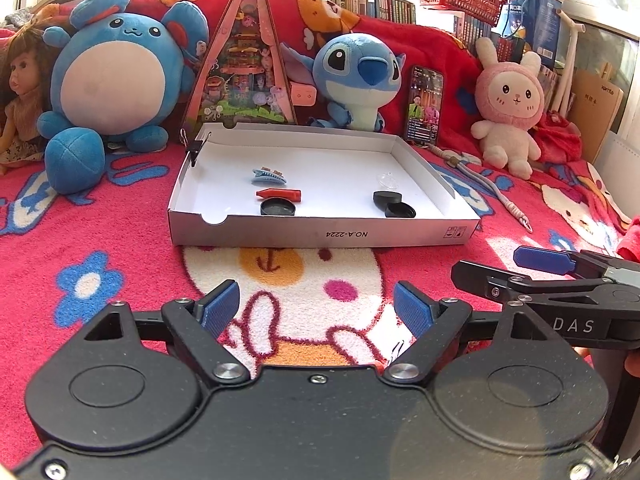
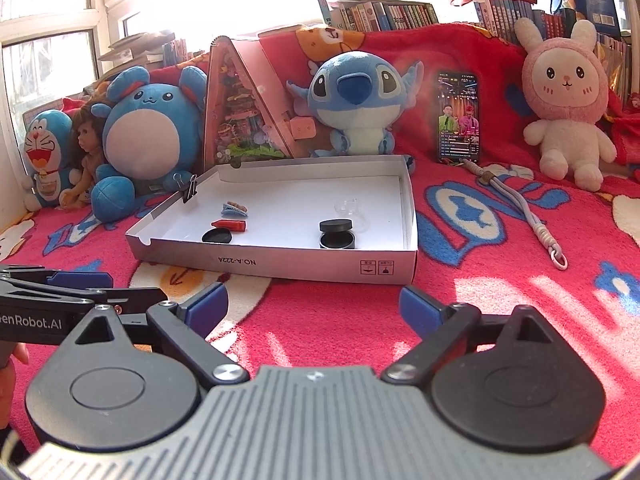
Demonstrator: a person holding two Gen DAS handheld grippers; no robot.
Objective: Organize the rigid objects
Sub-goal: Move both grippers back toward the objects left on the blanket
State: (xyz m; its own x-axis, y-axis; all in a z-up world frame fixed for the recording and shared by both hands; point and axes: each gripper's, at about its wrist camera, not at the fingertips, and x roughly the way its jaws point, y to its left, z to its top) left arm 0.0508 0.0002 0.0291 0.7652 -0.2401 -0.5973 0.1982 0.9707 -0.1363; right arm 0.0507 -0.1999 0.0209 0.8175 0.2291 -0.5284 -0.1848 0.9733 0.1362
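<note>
A shallow white cardboard tray (image 1: 320,236) (image 2: 280,266) lies on the red blanket ahead of both grippers. In it lie a blue hair clip (image 1: 269,176) (image 2: 235,208), a red crayon-like stick (image 1: 279,194) (image 2: 229,224), a black round lid (image 1: 277,208) (image 2: 216,235), a black round tin with its lid (image 1: 387,199) (image 2: 337,235), another black lid (image 1: 400,211), and a clear glass piece (image 1: 389,179) (image 2: 352,207). My left gripper (image 1: 318,308) is open and empty, short of the tray. My right gripper (image 2: 314,306) is open and empty, also short of it.
A black binder clip (image 1: 195,146) (image 2: 191,190) sits on the tray's left wall. Plush toys, a doll, a triangular toy box (image 1: 244,60) and a propped phone (image 1: 425,104) (image 2: 458,116) line the back. A grey lanyard (image 1: 492,192) (image 2: 524,212) lies right of the tray.
</note>
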